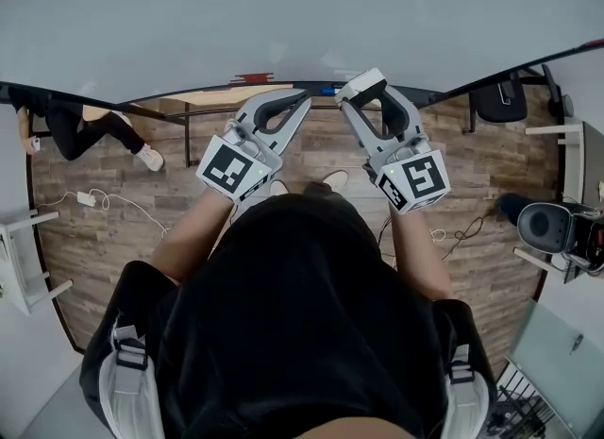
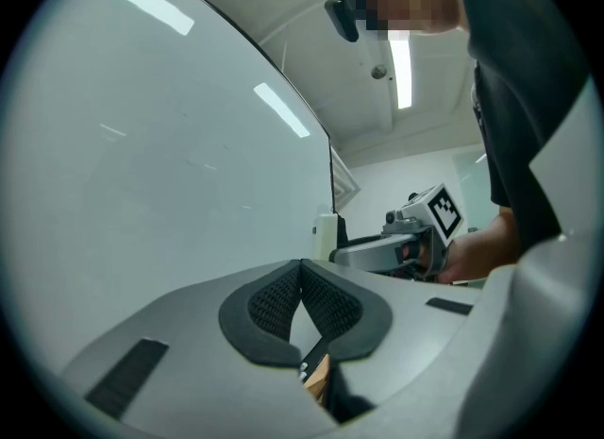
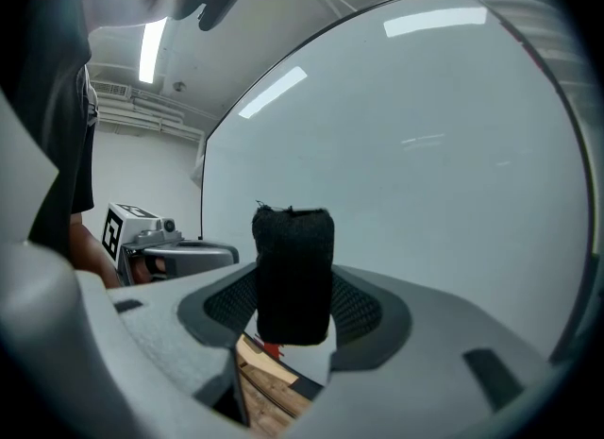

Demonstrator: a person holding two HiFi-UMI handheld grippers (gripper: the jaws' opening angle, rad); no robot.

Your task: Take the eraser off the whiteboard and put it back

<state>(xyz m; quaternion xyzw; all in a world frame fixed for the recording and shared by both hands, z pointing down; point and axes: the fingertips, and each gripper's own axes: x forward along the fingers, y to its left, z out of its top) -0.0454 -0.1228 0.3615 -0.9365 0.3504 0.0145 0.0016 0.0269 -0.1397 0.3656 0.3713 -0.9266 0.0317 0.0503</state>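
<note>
1. Right gripper view: the right gripper [image 3: 294,319] pinches the black eraser [image 3: 293,267] upright between its pads, in front of the whiteboard [image 3: 425,144]; contact with the board cannot be told.
2. The left gripper [image 2: 302,272], at nine o'clock of the right one, has its fingertips pressed together with nothing between them.
3. Both point toward twelve o'clock in the head view.

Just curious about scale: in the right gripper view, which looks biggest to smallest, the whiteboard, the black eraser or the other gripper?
1. whiteboard: fills most of the view.
2. eraser.
3. left gripper.
The last two look close; the eraser is nearest the camera, so unsure.
</note>
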